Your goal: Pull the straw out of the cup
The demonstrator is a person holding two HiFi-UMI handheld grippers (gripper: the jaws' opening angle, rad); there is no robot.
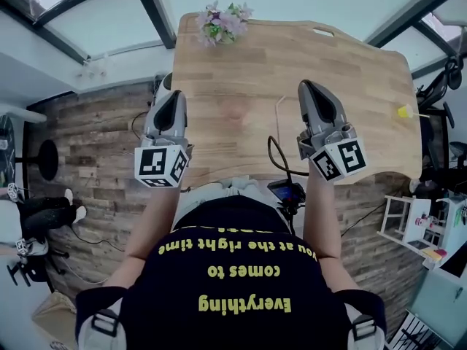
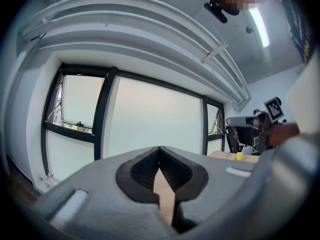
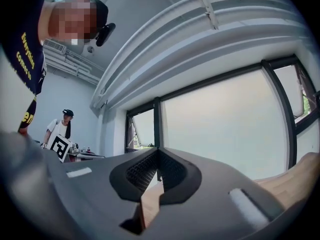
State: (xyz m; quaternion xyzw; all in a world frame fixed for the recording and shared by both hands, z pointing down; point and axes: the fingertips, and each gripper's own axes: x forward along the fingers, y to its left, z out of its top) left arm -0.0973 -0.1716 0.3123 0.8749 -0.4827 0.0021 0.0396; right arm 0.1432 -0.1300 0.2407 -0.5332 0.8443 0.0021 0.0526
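Observation:
A small yellow cup (image 1: 403, 111) stands near the right edge of the wooden table (image 1: 350, 64), with a thin pale straw (image 1: 420, 114) sticking out of it. The left gripper view shows the same cup (image 2: 239, 156) far off to the right. My left gripper (image 1: 174, 93) is held above the table's near left corner, shut and empty. Over the table's near middle my right gripper (image 1: 305, 84) is also shut with nothing in it, well to the left of the cup. Both point level towards the windows. A thin pale line (image 1: 277, 115) lies on the table between the grippers; I cannot tell what it is.
A bunch of pale flowers (image 1: 222, 22) sits at the table's far edge. A dark cable (image 1: 276, 159) and a small device (image 1: 286, 192) hang at the near edge. Office chairs (image 1: 441, 86) stand beyond the right side. A person (image 3: 61, 125) stands in the background.

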